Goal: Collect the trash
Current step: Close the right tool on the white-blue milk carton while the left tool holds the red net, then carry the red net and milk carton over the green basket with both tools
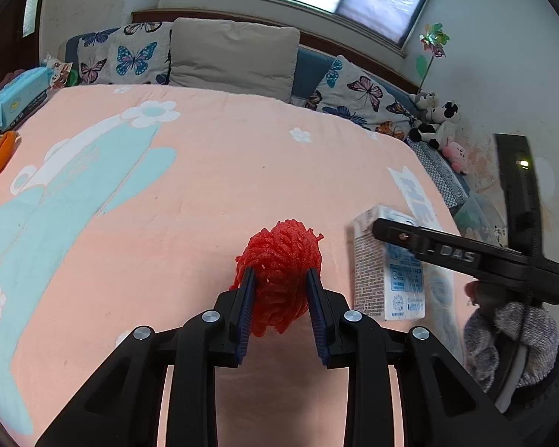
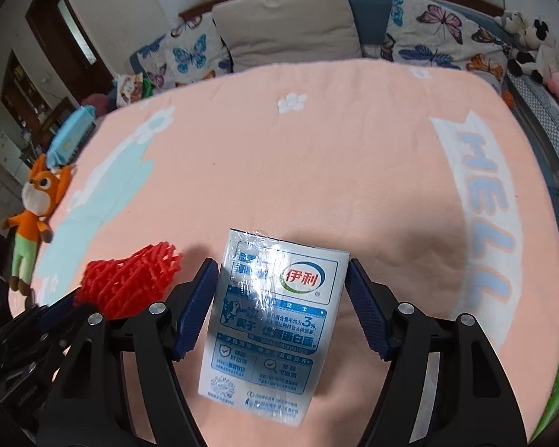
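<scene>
Left wrist view first, closest in: shows the left gripper (image 1: 279, 279) fully closed on a red foam net (image 1: 279, 253), with both blue pads sunk into the mesh. Carries it clear of the pink bedspread (image 1: 205, 186), pinched low so that most of the bundle sticks out past the fingertips. Looks secure enough to carry; soft and squashy, so unlikely to slip.

Just beside it, on the right-hand side, catches the right gripper (image 1: 428, 246) tilted down over a milk carton (image 1: 384, 279).

Right wrist view: finds that gripper (image 2: 281, 264) about half open, straddling the carton (image 2: 272, 316). Sets one pad along each long side, very close to the edges but showing no clear squeeze. Leaves the carton flat on the bedspread (image 2: 316, 167), printed face up, film-wrapped and glossy, so probably slippery under the pads. Suggests a grasp lined up across the narrow width, not yet made.

Farther off: an orange fox toy (image 2: 37, 201) at the left edge, then pillows (image 2: 287, 15) along the headboard.
</scene>
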{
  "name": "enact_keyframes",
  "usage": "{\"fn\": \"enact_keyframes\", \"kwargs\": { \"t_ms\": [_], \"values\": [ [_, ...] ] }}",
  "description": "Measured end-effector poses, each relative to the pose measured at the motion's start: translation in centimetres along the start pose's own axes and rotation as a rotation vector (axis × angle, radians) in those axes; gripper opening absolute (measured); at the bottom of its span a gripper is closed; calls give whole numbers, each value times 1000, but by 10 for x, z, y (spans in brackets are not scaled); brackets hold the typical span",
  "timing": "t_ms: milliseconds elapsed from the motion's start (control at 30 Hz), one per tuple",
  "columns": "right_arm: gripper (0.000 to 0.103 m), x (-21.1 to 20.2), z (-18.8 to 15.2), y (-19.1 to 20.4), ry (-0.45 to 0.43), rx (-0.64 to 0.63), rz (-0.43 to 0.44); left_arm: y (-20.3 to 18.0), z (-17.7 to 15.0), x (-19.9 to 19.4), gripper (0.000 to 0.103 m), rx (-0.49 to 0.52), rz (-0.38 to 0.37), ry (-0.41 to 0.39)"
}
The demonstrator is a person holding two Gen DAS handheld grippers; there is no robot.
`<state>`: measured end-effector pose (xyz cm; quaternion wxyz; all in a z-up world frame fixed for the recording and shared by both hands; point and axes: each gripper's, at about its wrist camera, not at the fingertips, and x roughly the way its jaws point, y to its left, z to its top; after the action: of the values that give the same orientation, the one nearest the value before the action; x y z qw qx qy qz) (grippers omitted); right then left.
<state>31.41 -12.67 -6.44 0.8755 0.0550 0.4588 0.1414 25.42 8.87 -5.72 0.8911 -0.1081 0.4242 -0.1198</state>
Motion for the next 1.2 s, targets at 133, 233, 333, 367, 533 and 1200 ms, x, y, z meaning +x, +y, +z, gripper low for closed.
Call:
{"fn": "enact_keyframes", "kwargs": {
  "t_ms": [133,233,333,367,533,1200],
  "values": [
    [70,-34,-11,-9,-53,-1,18,-10,0,-8,27,19,-15,-15],
    [69,-58,-21,-18,-90,6,17,-22,-1,-13,27,34,-29,-25],
    [69,-83,-33,-29,-127,19,21,-36,-3,-17,27,53,-43,-29],
    [69,-91,-37,-34,-139,24,21,-41,-4,-18,27,60,-47,-31],
    [68,-127,-56,-54,-177,35,2,-74,-9,-22,27,104,-78,-34],
    [68,-240,-149,-223,-255,233,-297,-231,-32,-11,27,313,-249,11]
  ]
}}
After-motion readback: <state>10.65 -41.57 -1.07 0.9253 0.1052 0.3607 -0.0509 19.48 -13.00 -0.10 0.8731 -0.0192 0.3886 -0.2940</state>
